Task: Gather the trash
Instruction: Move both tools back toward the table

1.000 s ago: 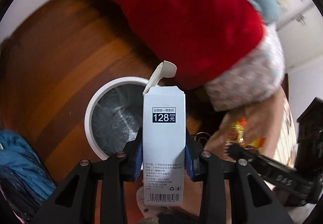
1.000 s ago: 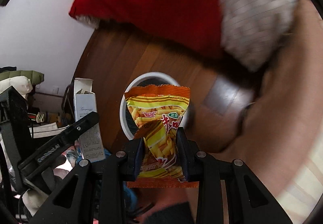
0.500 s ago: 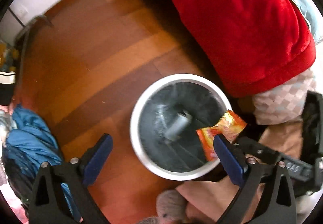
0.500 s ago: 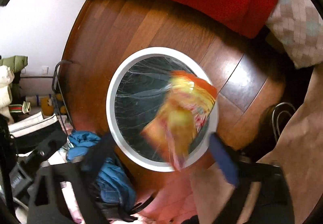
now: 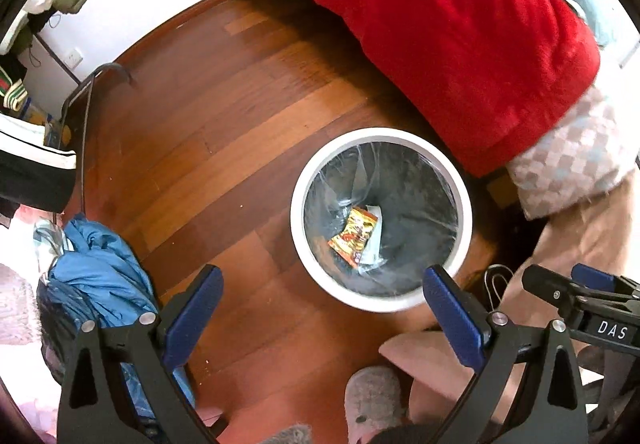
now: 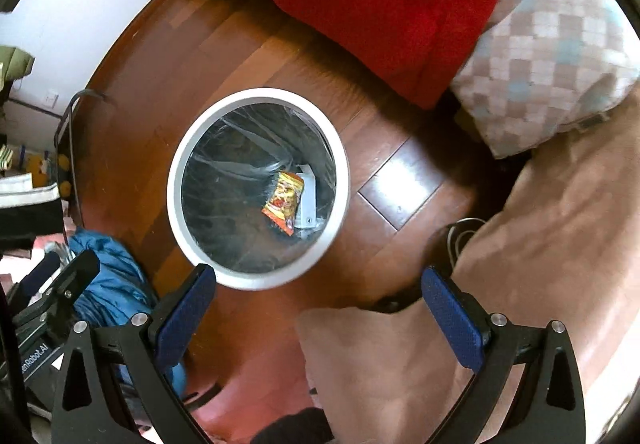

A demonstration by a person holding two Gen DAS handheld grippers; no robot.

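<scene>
Lying in the bin (image 5: 304, 222) beyond both wide-open, empty jaws, snack packet (image 5: 353, 231) atop white carton (image 6: 307, 199).

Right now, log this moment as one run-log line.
left tool: open, empty | right tool: open, empty | snack wrapper and white carton: in bin | step: drop done

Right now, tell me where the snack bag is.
In both views the snack bag lies at the bottom of the bin, on the white carton.
</scene>
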